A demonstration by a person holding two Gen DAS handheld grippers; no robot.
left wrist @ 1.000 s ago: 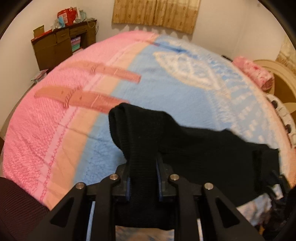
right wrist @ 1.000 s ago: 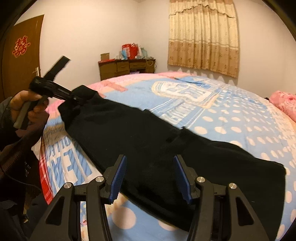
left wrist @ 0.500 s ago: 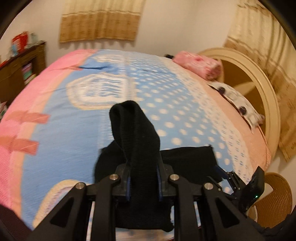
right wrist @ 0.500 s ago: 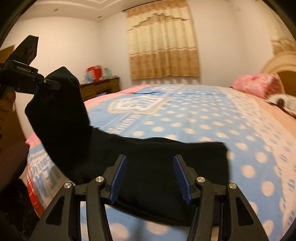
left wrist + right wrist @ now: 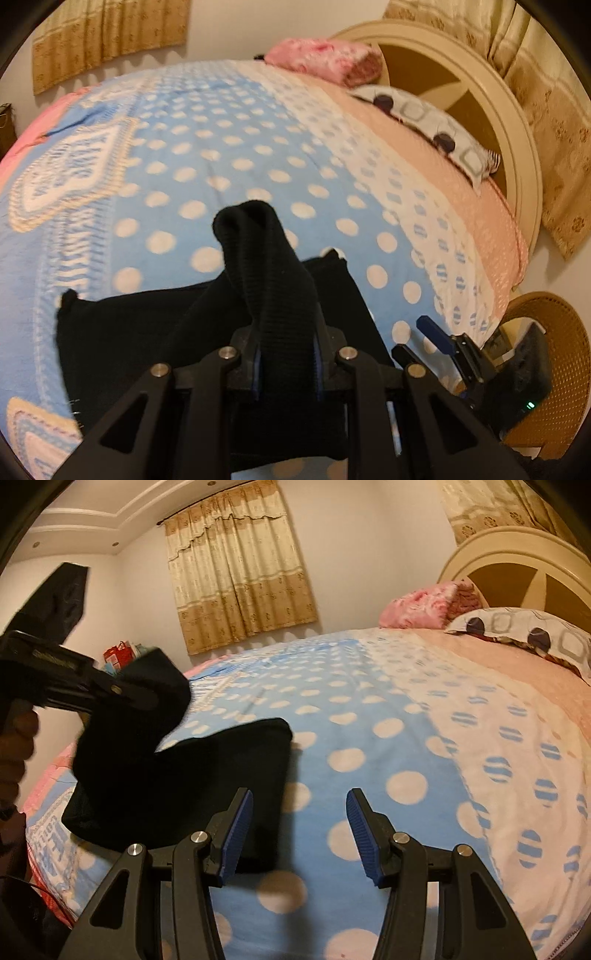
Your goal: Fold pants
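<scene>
Blue polka-dot fleece bedspread [image 5: 369, 738] carries the black knit pants [image 5: 177, 786], part-folded at lower left. Left gripper [image 5: 286, 363] clamps one raised end (fold unfinished); right gripper [image 5: 299, 830] gapes, idle.

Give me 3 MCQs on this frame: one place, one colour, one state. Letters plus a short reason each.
1. Where does the bulk of the pants lie?
A. on the bed's dotted blanket
B. on the pillow
C. on the wicker chair

2. What colour are the pads on the right claw?
A. red
B. blue
C. white

3. What state is the left claw in?
A. open and empty
B. shut on the pants
C. shut on the pillow

Answers:
1. A: the dark cloth spreads over the blanket, well short of the pillow and chair.
2. B: both ribbed pads show blue in the right wrist view.
3. B: black fabric runs up between its fingers, lifted off the bed, while the right claw stands open with nothing in it.
</scene>
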